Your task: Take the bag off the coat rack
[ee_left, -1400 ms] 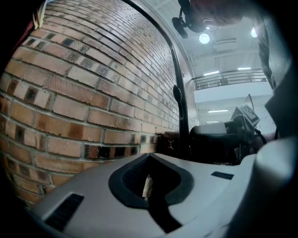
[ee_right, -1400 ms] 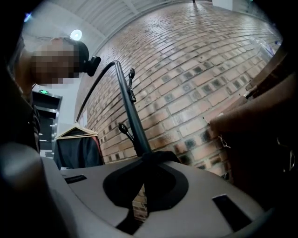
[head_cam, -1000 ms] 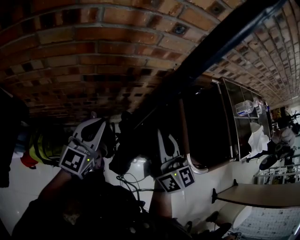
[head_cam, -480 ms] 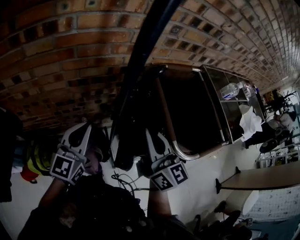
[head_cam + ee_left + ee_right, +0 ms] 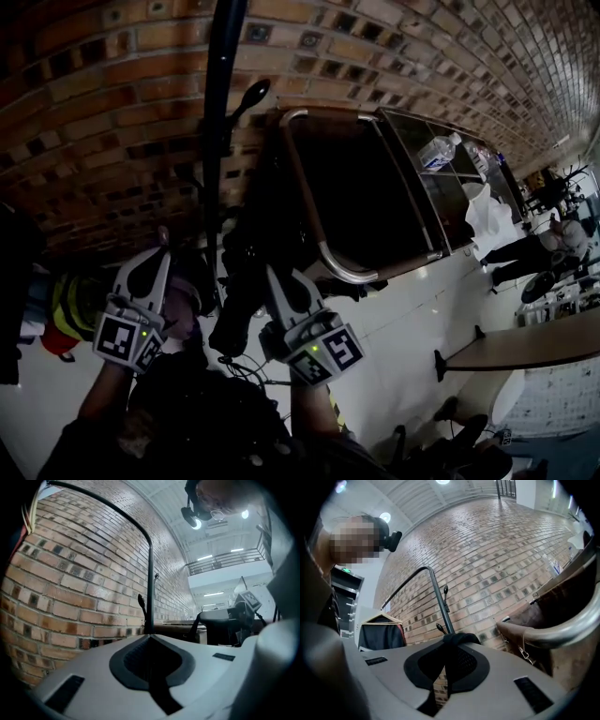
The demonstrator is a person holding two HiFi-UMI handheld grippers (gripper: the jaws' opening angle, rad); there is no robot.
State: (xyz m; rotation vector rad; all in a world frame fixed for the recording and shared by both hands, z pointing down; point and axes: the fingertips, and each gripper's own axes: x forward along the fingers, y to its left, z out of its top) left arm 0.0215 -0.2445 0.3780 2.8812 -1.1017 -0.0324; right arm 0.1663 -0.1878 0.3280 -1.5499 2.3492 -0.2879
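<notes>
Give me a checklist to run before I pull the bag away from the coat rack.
1. Right claw shut on the bag strap: ok.
2. Bag strap clear of the hook close behind it: cannot tell.
3. Left claw off the pole, jaws together: ok.
4. Bag hanging by the right claw, beside the pole: ok.
5. Room between the bag and the chair: cannot tell.

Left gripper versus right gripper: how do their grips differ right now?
The right gripper is shut on a black strap; the left gripper is shut with nothing showing between its jaws. The right gripper sits right of the coat rack pole, beside the bag; the left gripper stands left of it. Both point toward the brick wall.
</notes>
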